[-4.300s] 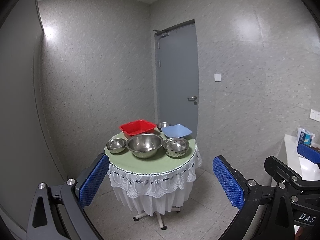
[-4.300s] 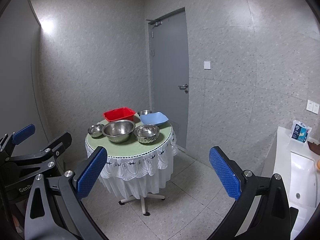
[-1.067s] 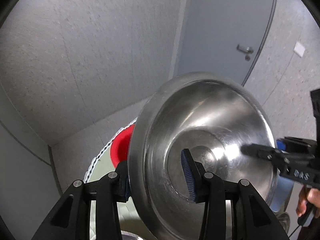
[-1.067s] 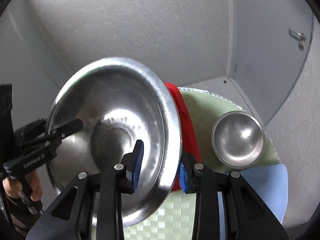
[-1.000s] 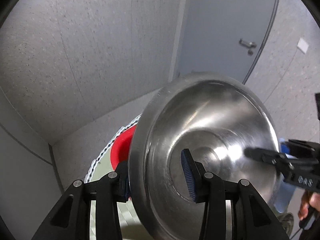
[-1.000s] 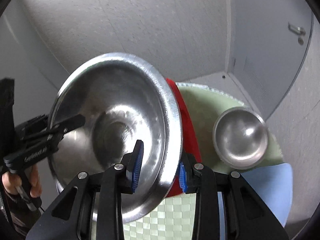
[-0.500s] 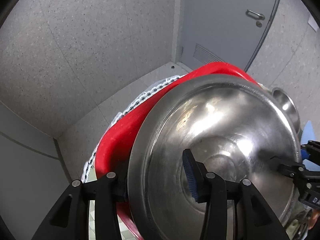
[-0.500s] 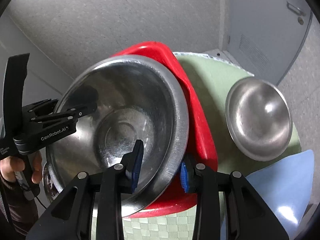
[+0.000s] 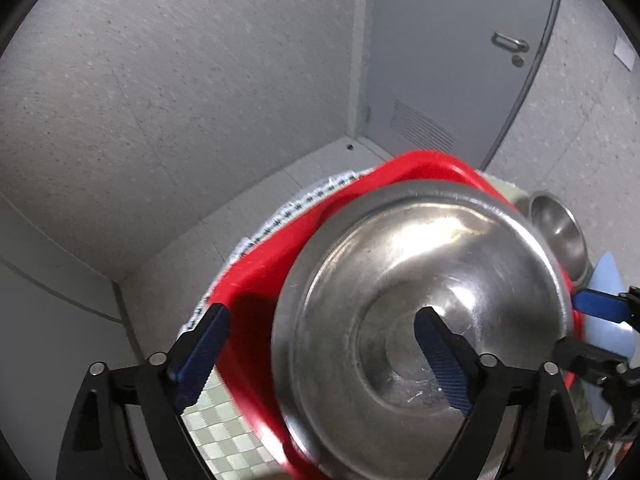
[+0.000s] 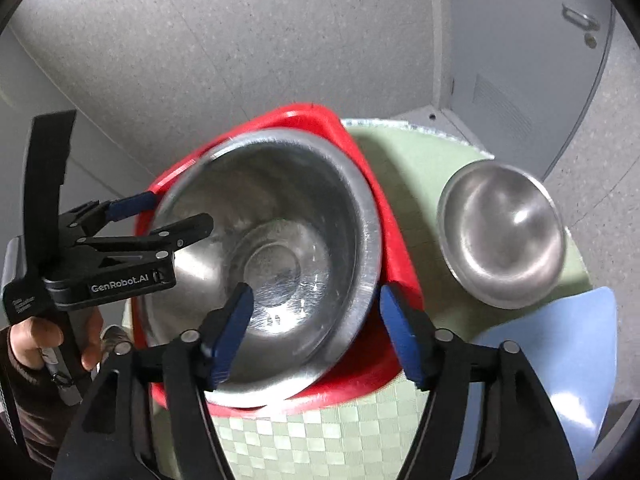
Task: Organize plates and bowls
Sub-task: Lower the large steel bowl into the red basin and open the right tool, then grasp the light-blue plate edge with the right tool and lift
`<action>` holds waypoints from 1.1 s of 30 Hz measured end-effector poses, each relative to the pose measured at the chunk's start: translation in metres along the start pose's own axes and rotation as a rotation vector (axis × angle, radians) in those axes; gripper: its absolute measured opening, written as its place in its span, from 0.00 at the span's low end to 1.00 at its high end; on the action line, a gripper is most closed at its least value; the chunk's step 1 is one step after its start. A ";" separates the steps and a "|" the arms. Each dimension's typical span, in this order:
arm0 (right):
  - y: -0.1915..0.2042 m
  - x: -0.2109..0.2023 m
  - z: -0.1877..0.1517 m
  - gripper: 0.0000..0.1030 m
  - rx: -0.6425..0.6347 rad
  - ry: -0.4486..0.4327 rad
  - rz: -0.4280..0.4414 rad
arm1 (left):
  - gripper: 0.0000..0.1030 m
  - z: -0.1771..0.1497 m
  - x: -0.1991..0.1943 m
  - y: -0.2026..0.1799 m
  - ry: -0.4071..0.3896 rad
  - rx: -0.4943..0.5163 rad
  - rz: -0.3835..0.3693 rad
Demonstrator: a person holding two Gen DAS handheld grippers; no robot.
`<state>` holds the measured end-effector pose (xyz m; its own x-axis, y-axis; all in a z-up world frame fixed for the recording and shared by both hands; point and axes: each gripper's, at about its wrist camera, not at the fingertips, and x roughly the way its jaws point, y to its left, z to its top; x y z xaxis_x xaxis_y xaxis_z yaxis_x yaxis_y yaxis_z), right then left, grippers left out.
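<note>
Large steel bowl [image 10: 272,248] sitting inside the red plastic basin [image 10: 394,256] at the far left of the round table [image 10: 420,168], which carries a green checked cloth. Left gripper [image 9: 320,344] released, its jaws spread across the bowl's left rim without gripping. Right gripper [image 10: 316,320] likewise released, one finger inside the bowl, the other outside its right rim. A smaller steel bowl [image 10: 502,240] stands to the right, just beyond a pale blue plate [image 10: 560,348].
</note>
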<state>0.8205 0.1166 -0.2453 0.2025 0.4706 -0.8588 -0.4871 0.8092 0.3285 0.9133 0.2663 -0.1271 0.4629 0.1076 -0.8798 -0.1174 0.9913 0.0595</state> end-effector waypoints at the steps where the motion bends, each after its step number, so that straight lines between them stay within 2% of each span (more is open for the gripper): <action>1: -0.004 -0.007 -0.002 0.67 0.003 -0.012 -0.002 | 0.89 -0.002 -0.007 -0.002 -0.019 -0.003 0.029; 4: -0.024 -0.034 -0.013 0.67 0.030 -0.064 -0.018 | 0.89 -0.010 -0.033 -0.011 -0.091 -0.027 0.086; 7: -0.046 -0.068 -0.026 0.67 0.038 -0.118 -0.075 | 0.89 -0.022 -0.070 -0.036 -0.188 -0.038 0.138; 9: -0.067 -0.091 -0.038 0.70 0.052 -0.152 -0.109 | 0.98 -0.032 -0.094 -0.064 -0.256 -0.025 0.120; 11: -0.095 -0.111 -0.051 0.72 0.069 -0.177 -0.143 | 0.99 -0.042 -0.107 -0.090 -0.271 -0.016 0.062; 14: -0.137 -0.133 -0.068 0.73 0.096 -0.184 -0.192 | 0.99 -0.055 -0.111 -0.140 -0.245 0.030 -0.030; 17: -0.176 -0.137 -0.084 0.73 0.130 -0.158 -0.206 | 0.99 -0.069 -0.099 -0.188 -0.189 0.064 -0.059; 22: -0.220 -0.111 -0.099 0.73 0.159 -0.088 -0.198 | 0.99 -0.081 -0.065 -0.228 -0.078 0.061 -0.065; 29: -0.238 -0.079 -0.113 0.72 0.140 -0.009 -0.062 | 0.74 -0.079 -0.017 -0.249 0.074 0.052 -0.056; 30: -0.239 -0.075 -0.114 0.70 0.138 -0.001 -0.045 | 0.63 -0.080 -0.011 -0.253 0.090 0.059 -0.065; 31: -0.240 -0.073 -0.113 0.65 0.140 0.007 -0.026 | 0.54 -0.078 -0.005 -0.253 0.109 0.061 -0.074; 32: -0.240 -0.070 -0.112 0.55 0.143 0.013 -0.007 | 0.44 -0.075 0.002 -0.254 0.130 0.062 -0.097; 33: -0.241 -0.069 -0.112 0.50 0.145 0.014 0.016 | 0.36 -0.074 0.006 -0.256 0.141 0.064 -0.136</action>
<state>0.8285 -0.1502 -0.3098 0.1831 0.4795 -0.8583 -0.3620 0.8445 0.3946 0.8808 0.0075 -0.1827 0.3423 -0.0349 -0.9389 -0.0040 0.9992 -0.0386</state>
